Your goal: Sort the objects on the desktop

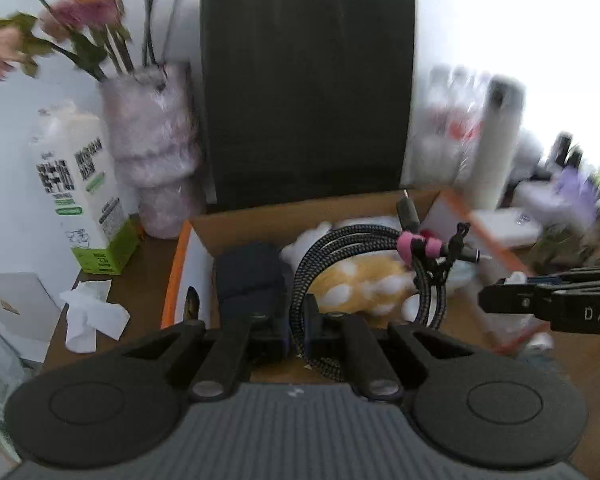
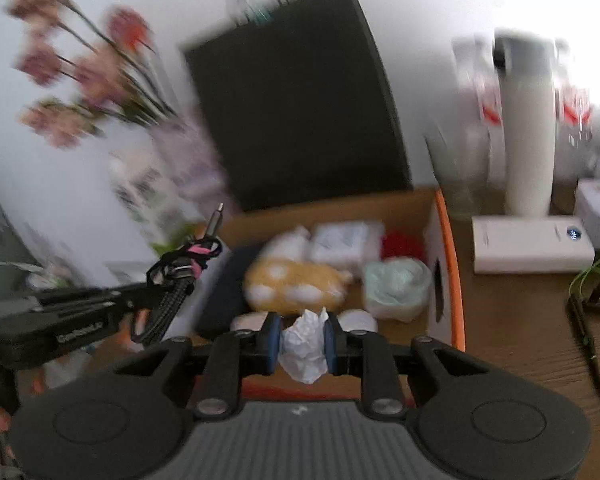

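Note:
My left gripper [image 1: 296,326] is shut on a coiled braided cable [image 1: 364,236] with a pink tie, held above the open cardboard box [image 1: 292,212]. It also shows in the right wrist view [image 2: 172,300]. My right gripper [image 2: 302,340] is shut on a crumpled white tissue [image 2: 305,346] over the box's near edge [image 2: 446,280]. In the box lie a yellow plush with white spots [image 2: 296,284], a dark pouch [image 1: 250,276], white packets [image 2: 342,240] and a pale green bundle [image 2: 396,284]. The right gripper shows in the left wrist view [image 1: 488,300].
A black paper bag [image 1: 308,92] stands behind the box. A fuzzy vase of flowers [image 1: 152,148], a milk carton [image 1: 80,192] and a crumpled tissue [image 1: 92,316] are at left. A white bottle [image 2: 528,128], white power bank [image 2: 532,248] and cables [image 2: 588,320] are at right.

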A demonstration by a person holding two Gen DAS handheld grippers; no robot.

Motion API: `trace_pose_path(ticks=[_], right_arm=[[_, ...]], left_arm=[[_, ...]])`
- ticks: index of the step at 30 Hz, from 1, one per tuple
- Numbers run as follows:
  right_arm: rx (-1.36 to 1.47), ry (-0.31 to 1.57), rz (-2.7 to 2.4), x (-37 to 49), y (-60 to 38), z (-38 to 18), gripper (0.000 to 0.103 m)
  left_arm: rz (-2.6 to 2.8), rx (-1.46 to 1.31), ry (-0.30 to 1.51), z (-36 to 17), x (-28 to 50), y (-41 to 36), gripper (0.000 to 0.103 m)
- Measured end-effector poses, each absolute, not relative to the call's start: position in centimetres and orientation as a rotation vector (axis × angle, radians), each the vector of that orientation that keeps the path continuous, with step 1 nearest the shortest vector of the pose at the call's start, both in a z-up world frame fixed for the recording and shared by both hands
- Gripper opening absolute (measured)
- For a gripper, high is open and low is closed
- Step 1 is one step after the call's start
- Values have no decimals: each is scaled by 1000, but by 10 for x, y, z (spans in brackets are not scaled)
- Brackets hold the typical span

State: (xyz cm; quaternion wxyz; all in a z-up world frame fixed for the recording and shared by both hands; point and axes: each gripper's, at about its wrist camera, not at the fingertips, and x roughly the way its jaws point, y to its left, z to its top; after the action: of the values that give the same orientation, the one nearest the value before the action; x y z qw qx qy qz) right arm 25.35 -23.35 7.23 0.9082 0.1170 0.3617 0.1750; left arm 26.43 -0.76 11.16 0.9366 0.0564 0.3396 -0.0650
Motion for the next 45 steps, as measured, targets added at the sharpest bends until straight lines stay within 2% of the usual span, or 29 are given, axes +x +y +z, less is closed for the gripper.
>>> trace_pose_path(ticks=[4,7,9,11,15,17,19,21,25,28,31,34,38,45], right_arm=[[255,858,322,286,-222,45,21],[256,908,327,297,-212,31,26],[259,938,331,301,-208,26,37],[288,938,332,301,-210,29,41],[295,881,316,290,-218,53,56],[286,851,291,280,-225,68,61],[262,830,271,267,-229,81,61],[222,806,258,253,-231,91,61],[71,725,238,206,-228,102,68],[25,669,222,165,-230,97,69],[17,620,199,121,-235,88,70],[-50,550,181,64,-234,75,78],[2,508,211,-4,-237,62,84],[51,468,217,-94,-238,32,90]], left_arm=[[-49,196,776,85,293,-7,8],[-77,228,833,71,300,-4,13],[-80,193,840,69,299,0,19],[-71,165,824,76,294,4,35],[-64,107,788,104,283,10,41],[-62,98,770,116,274,10,53],[-60,80,747,125,261,9,60],[-79,37,726,131,242,9,61],[-79,-36,680,127,192,6,81],[-22,-43,639,113,153,3,90],[6,-70,636,100,115,2,92],[-11,-81,611,92,64,1,93],[-8,-36,470,82,-13,-8,103],[-40,-3,411,51,-110,-27,103]])
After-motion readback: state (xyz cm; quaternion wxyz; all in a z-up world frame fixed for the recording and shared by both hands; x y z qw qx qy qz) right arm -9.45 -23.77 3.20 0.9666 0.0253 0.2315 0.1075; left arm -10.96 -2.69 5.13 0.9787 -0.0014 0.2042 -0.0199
